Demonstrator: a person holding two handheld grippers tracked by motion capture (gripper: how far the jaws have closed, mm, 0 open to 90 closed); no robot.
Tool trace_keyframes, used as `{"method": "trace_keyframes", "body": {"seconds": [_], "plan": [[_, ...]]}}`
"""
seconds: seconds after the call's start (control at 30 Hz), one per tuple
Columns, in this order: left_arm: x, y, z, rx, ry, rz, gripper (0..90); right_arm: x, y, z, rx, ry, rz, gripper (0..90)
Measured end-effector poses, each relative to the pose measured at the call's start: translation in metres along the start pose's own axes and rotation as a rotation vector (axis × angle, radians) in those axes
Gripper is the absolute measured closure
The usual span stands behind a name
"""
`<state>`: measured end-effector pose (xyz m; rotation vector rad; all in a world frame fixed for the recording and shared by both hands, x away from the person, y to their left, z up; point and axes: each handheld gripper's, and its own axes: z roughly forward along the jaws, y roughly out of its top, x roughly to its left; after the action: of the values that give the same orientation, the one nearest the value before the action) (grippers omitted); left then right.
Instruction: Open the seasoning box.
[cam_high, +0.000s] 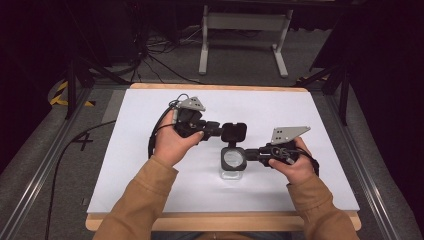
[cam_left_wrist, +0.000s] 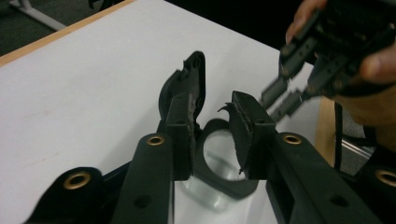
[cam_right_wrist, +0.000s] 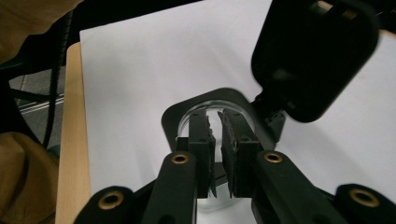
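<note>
Now both my tools hover by the flip-top jar, mid-frame on the desk.
Nearest, my right tool (cam_high: 248, 155) sits at the jar (cam_high: 233, 161) rim, jaws slightly parted, gripping nothing. Beyond, my left tool (cam_high: 218, 129) stands open beside the raised black lid (cam_high: 234, 132), on the white desk (cam_high: 150, 165).

Table (cam_high: 150, 222): wooden top, my work surface. White sheet (cam_high: 150, 150) covers most of it. One clear container (cam_high: 232, 172) with open black lid (cam_high: 234, 132) stands on the sheet.
</note>
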<state>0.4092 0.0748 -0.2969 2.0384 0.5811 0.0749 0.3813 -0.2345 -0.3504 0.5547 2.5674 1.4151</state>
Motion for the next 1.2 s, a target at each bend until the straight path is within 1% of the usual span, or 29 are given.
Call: {"method": "trace_keyframes", "body": {"seconds": [0.03, 0.07, 0.1, 0.13, 0.2, 0.3, 0.33, 0.37, 0.4, 0.47, 0.57, 0.6, 0.63, 0.67, 0.7, 0.73, 0.8, 0.9, 1.0, 1.03, 1.1, 1.13, 1.17, 1.2], "plan": [[-0.002, -0.003, -0.006, 0.008, 0.007, 0.004, 67.4, -0.002, 0.002, -0.003, -0.005, -0.003, 0.0, 81.2], [-0.003, -0.006, -0.011, 0.003, 0.016, 0.002, 65.9, -0.005, 0.004, -0.005, -0.01, -0.004, 0.0, 80.4], [-0.003, -0.006, -0.011, 0.003, 0.016, 0.002, 64.5, -0.005, 0.004, -0.005, -0.01, -0.004, 0.0, 80.4], [-0.004, -0.009, -0.016, -0.002, 0.027, 0.003, 64.5, -0.007, 0.006, -0.007, -0.014, -0.009, 0.001, 79.2], [-0.004, -0.015, -0.025, -0.002, 0.043, -0.004, 60.7, -0.012, 0.008, -0.01, -0.015, -0.014, 0.013, 77.1], [0.0, -0.029, -0.042, 0.002, 0.077, -0.014, 56.1, -0.02, 0.009, -0.018, -0.008, -0.025, 0.028, 74.9], [0.002, -0.033, -0.046, 0.003, 0.089, -0.011, 55.5, -0.022, 0.008, -0.02, -0.012, -0.033, 0.033, 73.8], [0.003, -0.038, -0.051, 0.014, 0.098, -0.022, 54.5, -0.025, 0.008, -0.023, -0.015, -0.039, 0.04, 73.5], [0.005, -0.044, -0.054, 0.005, 0.109, -0.028, 52.9, -0.028, 0.007, -0.025, -0.016, -0.046, 0.047, 73.1], [0.01, -0.053, -0.061, 0.003, 0.137, -0.028, 49.9, -0.033, 0.004, -0.03, -0.017, -0.063, 0.059, 72.6], [0.019, -0.07, -0.071, -0.003, 0.173, -0.053, 45.1, -0.041, -0.001, -0.037, -0.008, -0.094, 0.084, 70.3], [0.021, -0.073, -0.073, -0.002, 0.18, -0.054, 43.7, -0.044, -0.004, -0.039, -0.003, -0.113, 0.089, 69.3], [0.024, -0.078, -0.074, 0.004, 0.191, -0.068, 42.4, -0.046, -0.005, -0.041, -0.001, -0.124, 0.096, 68.3], [0.028, -0.083, -0.075, 0.01, 0.206, -0.07, 41.1, -0.049, -0.007, -0.043, -0.003, -0.137, 0.107, 66.9], [0.028, -0.083, -0.075, 0.01, 0.206, -0.07, 40.4, -0.049, -0.007, -0.043, -0.003, -0.137, 0.107, 66.9], [0.03, -0.087, -0.076, 0.018, 0.217, -0.079, 40.4, -0.052, -0.01, -0.044, -0.001, -0.146, 0.118, 65.4], [0.037, -0.093, -0.076, 0.042, 0.222, -0.09, 39.1, -0.058, -0.016, -0.045, 0.016, -0.164, 0.14, 62.4], [0.049, -0.104, -0.075, 0.051, 0.233, -0.127, 38.4, -0.064, -0.023, -0.044, 0.037, -0.197, 0.164, 59.6], [0.061, -0.115, -0.073, 0.077, 0.256, -0.16, 37.3, -0.072, -0.031, -0.044, 0.063, -0.222, 0.177, 56.0], [0.067, -0.121, -0.07, 0.087, 0.262, -0.181, 36.4, -0.077, -0.036, -0.044, 0.076, -0.243, 0.193, 53.7], [0.073, -0.127, -0.068, 0.103, 0.27, -0.208, 36.0, -0.081, -0.041, -0.043, 0.086, -0.262, 0.211, 52.1], [0.076, -0.13, -0.067, 0.107, 0.277, -0.212, 36.0, -0.083, -0.044, -0.043, 0.097, -0.27, 0.218, 51.8], [0.076, -0.13, -0.067, 0.107, 0.277, -0.212, 35.9, -0.086, -0.047, -0.043, 0.107, -0.279, 0.222, 51.4], [0.082, -0.134, -0.065, 0.112, 0.277, -0.205, 35.9, -0.086, -0.047, -0.043, 0.107, -0.279, 0.222, 51.4]]}}
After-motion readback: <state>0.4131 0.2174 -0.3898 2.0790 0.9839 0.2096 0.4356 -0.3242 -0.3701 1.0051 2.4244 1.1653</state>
